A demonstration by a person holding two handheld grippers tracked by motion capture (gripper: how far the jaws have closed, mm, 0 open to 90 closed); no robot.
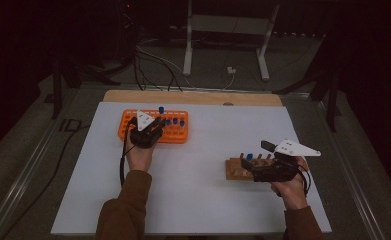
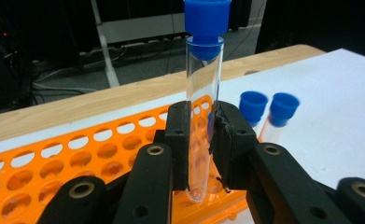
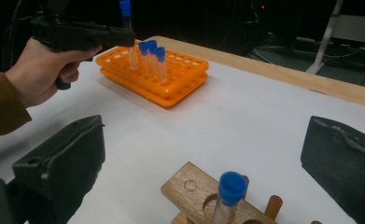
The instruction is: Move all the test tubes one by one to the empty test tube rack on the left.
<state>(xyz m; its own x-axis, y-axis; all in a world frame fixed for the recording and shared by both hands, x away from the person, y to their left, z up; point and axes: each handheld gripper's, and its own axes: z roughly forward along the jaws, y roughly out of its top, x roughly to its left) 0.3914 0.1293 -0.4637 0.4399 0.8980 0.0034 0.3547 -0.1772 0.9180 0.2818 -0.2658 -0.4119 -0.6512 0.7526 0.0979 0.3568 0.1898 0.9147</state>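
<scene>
My left gripper (image 2: 202,140) is clamped on a clear tube with a blue cap (image 2: 203,116), held upright over the orange rack (image 2: 77,158), which sits at about 10 o'clock on the white table (image 1: 208,150). Two capped tubes (image 2: 264,109) stand just beside it at 3 o'clock. My right gripper (image 3: 208,154) has jaws wide apart, holding nothing, over the wooden block (image 3: 194,191) with one blue-capped tube (image 3: 229,196), at 4 o'clock on the table.

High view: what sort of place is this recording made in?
Probably a lab-style test bench: an orange tube rack and a wooden rack on a white-covered table, a capped test tube clamped in the left gripper, cables on the floor behind.
</scene>
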